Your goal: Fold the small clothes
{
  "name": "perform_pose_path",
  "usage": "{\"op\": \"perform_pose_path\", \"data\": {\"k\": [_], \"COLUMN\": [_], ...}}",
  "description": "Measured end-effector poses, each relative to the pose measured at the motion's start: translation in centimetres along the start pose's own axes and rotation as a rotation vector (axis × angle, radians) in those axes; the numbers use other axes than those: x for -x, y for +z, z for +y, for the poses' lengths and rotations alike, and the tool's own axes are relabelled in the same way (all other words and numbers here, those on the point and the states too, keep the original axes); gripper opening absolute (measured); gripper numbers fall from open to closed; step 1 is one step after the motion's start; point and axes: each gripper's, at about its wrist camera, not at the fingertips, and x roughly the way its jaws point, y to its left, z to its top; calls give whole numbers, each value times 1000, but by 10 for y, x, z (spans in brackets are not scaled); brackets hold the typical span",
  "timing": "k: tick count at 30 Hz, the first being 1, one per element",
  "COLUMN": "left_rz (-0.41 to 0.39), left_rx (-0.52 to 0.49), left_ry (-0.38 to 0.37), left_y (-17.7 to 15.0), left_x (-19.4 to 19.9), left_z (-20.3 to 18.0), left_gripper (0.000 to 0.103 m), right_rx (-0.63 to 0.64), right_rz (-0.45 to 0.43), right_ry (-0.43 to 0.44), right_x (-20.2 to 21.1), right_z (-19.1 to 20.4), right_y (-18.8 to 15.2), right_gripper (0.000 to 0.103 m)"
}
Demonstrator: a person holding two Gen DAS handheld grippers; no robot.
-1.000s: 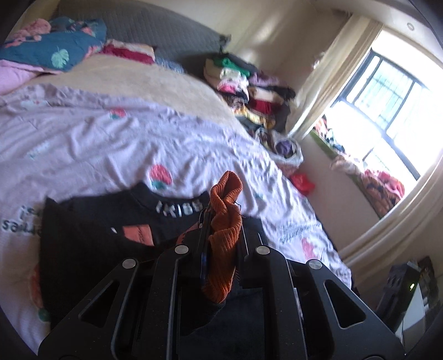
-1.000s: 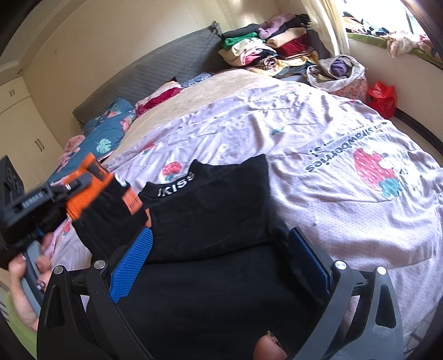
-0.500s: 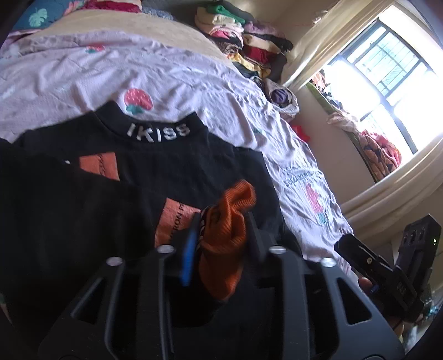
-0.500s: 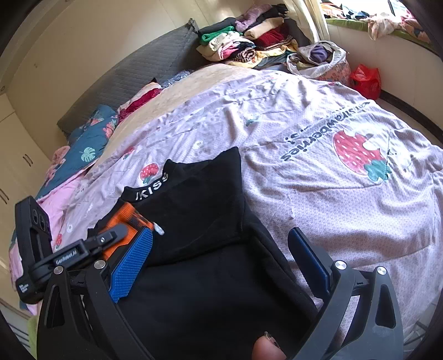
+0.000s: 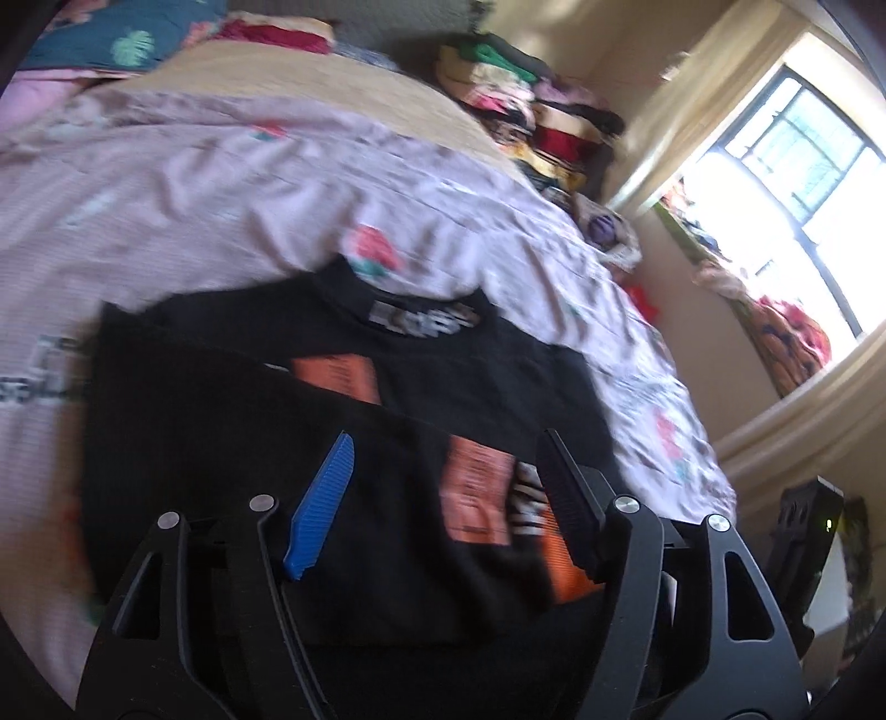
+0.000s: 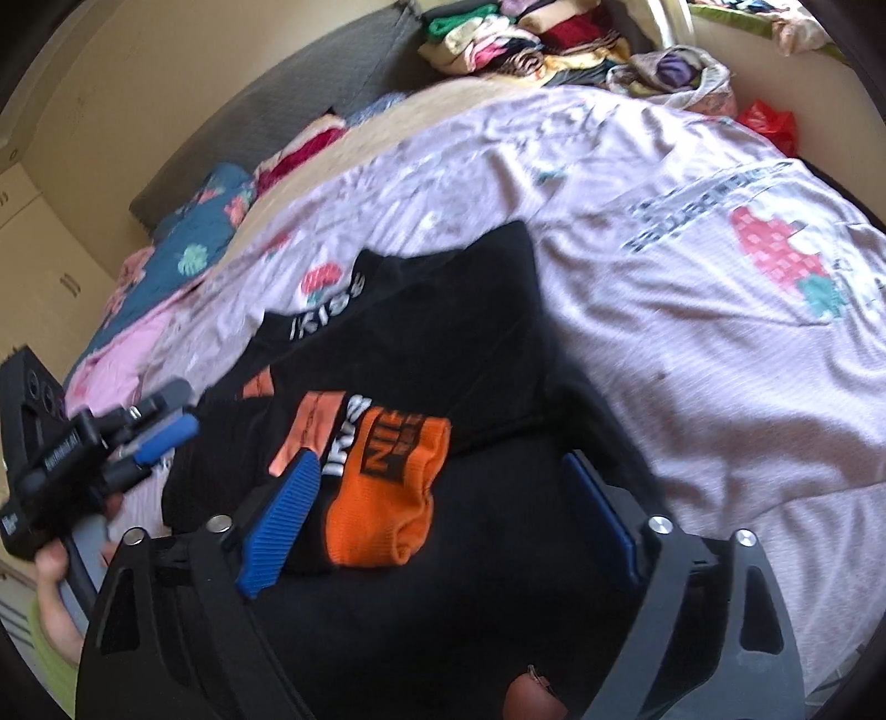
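Note:
A black shirt [image 5: 221, 415] with an "IKISS" collar and orange patches lies on the pink bedspread [image 5: 221, 183]. Its sleeve is folded across the body, and the orange cuff [image 6: 387, 498] rests on top. My left gripper [image 5: 446, 437] hovers just above the sleeve with its jaws opening and nothing held; the cuff [image 5: 559, 570] lies beside its right finger. In the right wrist view the left gripper [image 6: 160, 432] sits at the shirt's [image 6: 443, 332] left edge. My right gripper [image 6: 440, 459] is low over the shirt, its jaws closing, with the cuff lying between them near the left pad, not pressed.
Stacked clothes [image 6: 498, 39] sit at the bed's far corner, beside a bundle [image 6: 675, 72] and a red bag [image 6: 769, 122]. Pillows [image 5: 111, 50] lie at the headboard. A bright window [image 5: 803, 138] is on the right. A person's hand [image 6: 50, 559] holds the left gripper.
My left gripper came down with the orange cuff, then opened and let it go onto the shirt. My right gripper sank toward the shirt and its jaws narrowed a little.

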Motion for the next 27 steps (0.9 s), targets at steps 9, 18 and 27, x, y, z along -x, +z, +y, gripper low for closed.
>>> {"op": "perform_pose_path", "data": {"k": [9,18,27], "left_rz": [-73,-101,-53], "left_rx": [86,145,179], "left_ry": [148,222,215], "left_y": [10,10,5], "left_x": [32,50,30], "left_z": [61,103,112], "left_gripper": [61,61,61], "right_rx": [33,231,442], "right_rz": [90,-34,-194], "right_ry": [32,52,44], "right_x": [-35,-4,30], "right_z": [16,56,90], "right_y": [-2,15,71], "right_gripper": [35,8,8]}}
